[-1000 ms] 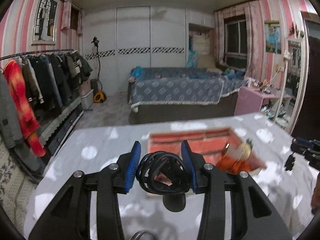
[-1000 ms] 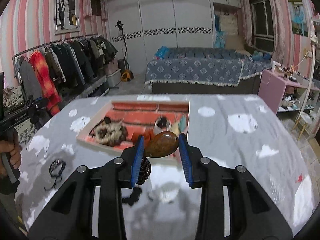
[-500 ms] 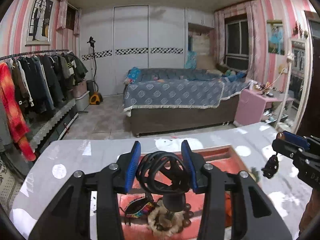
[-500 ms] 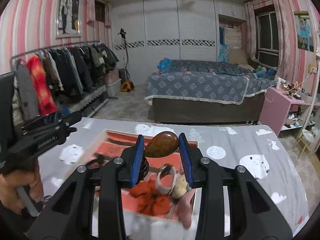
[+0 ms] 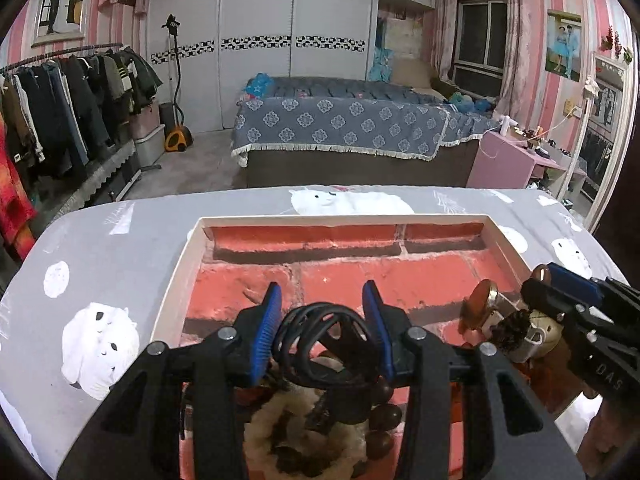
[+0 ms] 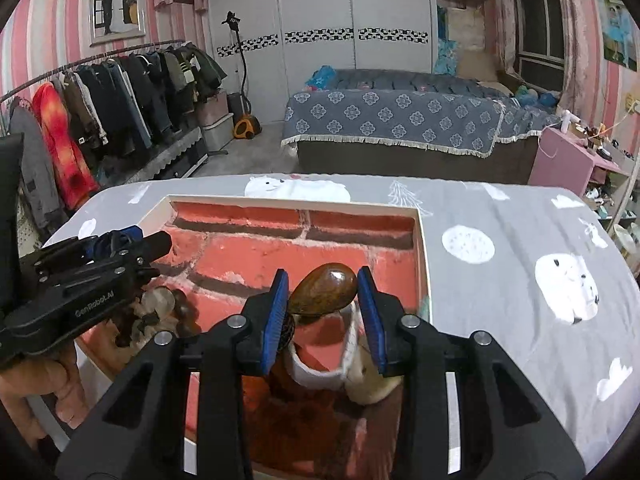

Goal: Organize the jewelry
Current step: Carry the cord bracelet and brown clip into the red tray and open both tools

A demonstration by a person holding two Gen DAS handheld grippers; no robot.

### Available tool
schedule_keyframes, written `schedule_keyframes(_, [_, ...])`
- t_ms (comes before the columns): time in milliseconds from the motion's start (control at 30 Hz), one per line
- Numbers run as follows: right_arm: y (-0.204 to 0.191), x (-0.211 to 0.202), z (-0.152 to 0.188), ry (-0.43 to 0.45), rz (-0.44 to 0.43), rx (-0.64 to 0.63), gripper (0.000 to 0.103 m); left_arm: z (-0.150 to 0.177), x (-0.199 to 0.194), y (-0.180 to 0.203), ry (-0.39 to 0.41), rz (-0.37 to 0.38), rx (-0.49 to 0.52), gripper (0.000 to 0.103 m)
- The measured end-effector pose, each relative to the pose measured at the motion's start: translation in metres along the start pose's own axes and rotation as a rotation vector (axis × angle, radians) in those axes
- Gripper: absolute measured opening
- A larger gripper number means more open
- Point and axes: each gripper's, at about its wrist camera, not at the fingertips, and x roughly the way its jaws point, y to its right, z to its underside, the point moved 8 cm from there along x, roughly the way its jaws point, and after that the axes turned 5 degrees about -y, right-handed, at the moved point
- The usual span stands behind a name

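Jewelry lay partly sorted in a shallow white-rimmed tray (image 5: 182, 256) lined with a red brick print, set on the tabletop (image 6: 500, 280) under a grey cloth with white bears. Both hand-held tools hung over that tray. The left gripper (image 5: 318, 328) sat over the near left part, its blue fingers (image 5: 266, 328) closed on a coiled black cord necklace (image 5: 320, 344) that bulged up between them. Directly beneath it rested a heap of brown beads on something cream and fuzzy (image 5: 316, 436). The right gripper (image 6: 323, 312) stood over the near right part, close to the right wall, with its fingers pinched across the width of a polished brown oval pendant (image 6: 325, 290); the pendant's long axis ran roughly from finger to finger, tilted up toward the right. A dark beaded strand (image 6: 287, 334) dangled from it at the left finger. Below waited a white bangle (image 6: 320, 360), a pale rounded piece (image 6: 372, 384) and some orange cloth (image 6: 304, 412). Each load already hung above the tray floor, so I judged that the coming move was a plain lowering and release, with the bare brick floor just ahead of both sets of fingers. Neither hand looked nearer to setting down than the other.
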Motion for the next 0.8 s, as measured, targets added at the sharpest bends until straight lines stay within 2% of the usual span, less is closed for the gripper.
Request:
schedule_keyframes(100, [0.005, -0.003, 0.007, 0.018, 0.013, 0.013, 0.036, 0.005, 0.008, 0.003, -0.006, -0.034, 0.023, 0.042])
schedule_keyframes(233, [0.000, 0.001, 0.010, 0.027, 0.050, -0.034, 0.036, 0.013, 0.020, 0.002, -0.033, -0.020, 0.000, 0.042])
schedule_keyframes(333, [-0.002, 0.009, 0.014, 0.014, 0.055, -0.051, 0.036, 0.015, 0.022, 0.003, -0.025, -0.042, 0.019, 0.042])
schedule_keyframes(800, [-0.002, 0.021, 0.022, -0.011, 0.037, -0.071, 0.036, 0.018, 0.022, 0.003, -0.009, -0.059, 0.016, 0.042])
